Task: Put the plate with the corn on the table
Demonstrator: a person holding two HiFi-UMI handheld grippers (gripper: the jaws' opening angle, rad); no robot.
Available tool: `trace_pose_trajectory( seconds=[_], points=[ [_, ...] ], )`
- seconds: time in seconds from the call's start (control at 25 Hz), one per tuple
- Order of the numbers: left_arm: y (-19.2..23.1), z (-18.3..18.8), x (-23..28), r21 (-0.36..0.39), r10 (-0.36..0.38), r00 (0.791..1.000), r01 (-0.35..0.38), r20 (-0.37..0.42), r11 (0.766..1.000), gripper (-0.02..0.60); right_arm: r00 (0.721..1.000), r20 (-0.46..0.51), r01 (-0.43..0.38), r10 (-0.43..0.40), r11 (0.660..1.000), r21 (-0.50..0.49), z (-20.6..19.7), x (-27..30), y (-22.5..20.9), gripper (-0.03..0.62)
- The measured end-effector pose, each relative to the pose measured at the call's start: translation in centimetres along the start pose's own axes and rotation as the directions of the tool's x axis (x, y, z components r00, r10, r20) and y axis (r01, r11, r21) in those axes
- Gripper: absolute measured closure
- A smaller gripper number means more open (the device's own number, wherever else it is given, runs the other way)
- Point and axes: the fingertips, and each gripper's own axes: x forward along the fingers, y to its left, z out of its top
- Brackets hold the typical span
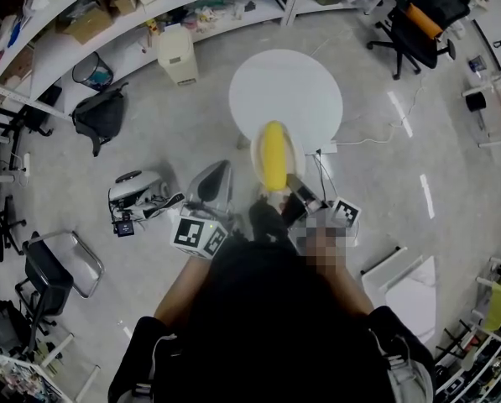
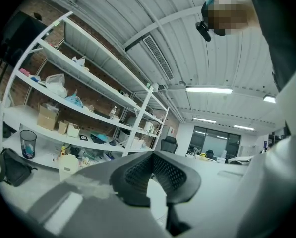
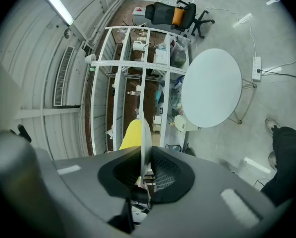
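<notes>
Clamping the plate [image 1: 255, 151] rim, right gripper [image 3: 142, 163] is holding it airborne at the round table's [image 1: 285, 86] near edge, corn [image 1: 273, 156] lying on it. Left gripper [image 2: 152, 156] is sitting closed, empty.

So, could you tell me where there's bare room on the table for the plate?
The whole round table top is bare, from its near edge by the plate across to the far edge facing the shelves. The floor left of it in the head view is crowded: a bin and a bag.
</notes>
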Motion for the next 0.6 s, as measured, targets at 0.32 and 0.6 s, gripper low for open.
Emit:
trace_pose_trajectory(
  seconds=[0.32, 0.6],
  points=[
    [0.5, 0.2, 4.8, -0.005, 0.031, 0.999, -0.032, -0.009, 0.999, 0.578, 1.0, -0.025, -0.011, 0.011, 1.0, -0.007, 4.2, 2.0, 0.2, 0.548],
    [0.8, 0.3, 8.5, 0.013, 0.047, 0.999, -0.046, -0.008, 0.999, 0.578, 0.999, -0.049, 0.007, -0.008, 1.0, -0.024, 7.8, 3.5, -0.2, 0.548]
  ],
)
